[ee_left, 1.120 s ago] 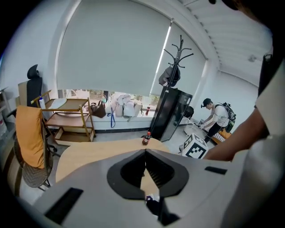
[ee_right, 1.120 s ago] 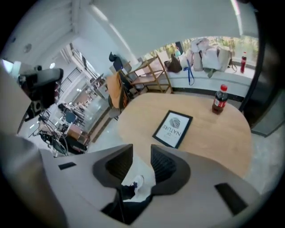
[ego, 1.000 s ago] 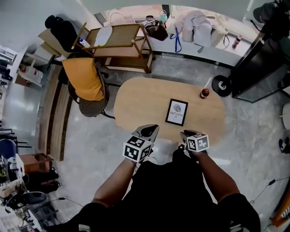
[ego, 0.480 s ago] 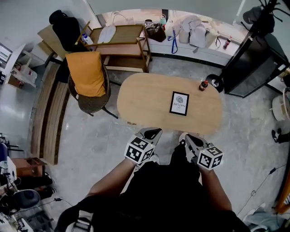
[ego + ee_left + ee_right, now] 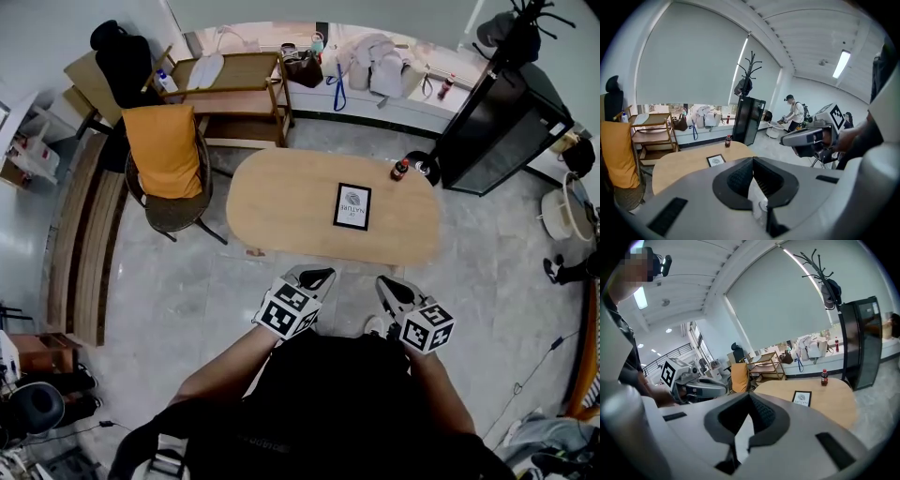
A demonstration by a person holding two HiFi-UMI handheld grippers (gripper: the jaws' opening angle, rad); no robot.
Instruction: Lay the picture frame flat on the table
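Note:
The black-framed picture frame point(image 5: 352, 206) lies flat, face up, on the oval wooden table point(image 5: 281, 202); it also shows small in the left gripper view point(image 5: 716, 160) and the right gripper view point(image 5: 802, 398). Both grippers hang close to my body, over the floor, short of the table's near edge. My left gripper point(image 5: 314, 275) is shut with nothing in it, its jaws meeting in its own view point(image 5: 752, 161). My right gripper point(image 5: 386, 284) is shut and empty too point(image 5: 750, 397). Neither touches the frame.
A small dark bottle point(image 5: 399, 170) stands at the table's far right edge. A chair with an orange cover point(image 5: 167, 155) sits at the table's left end, a wooden cart point(image 5: 234, 84) behind it. A tall black cabinet point(image 5: 487, 122) stands to the right.
I have stepped back from the table. Both grippers, which were over its near edge, now hang over the floor. The frame has not moved on the table.

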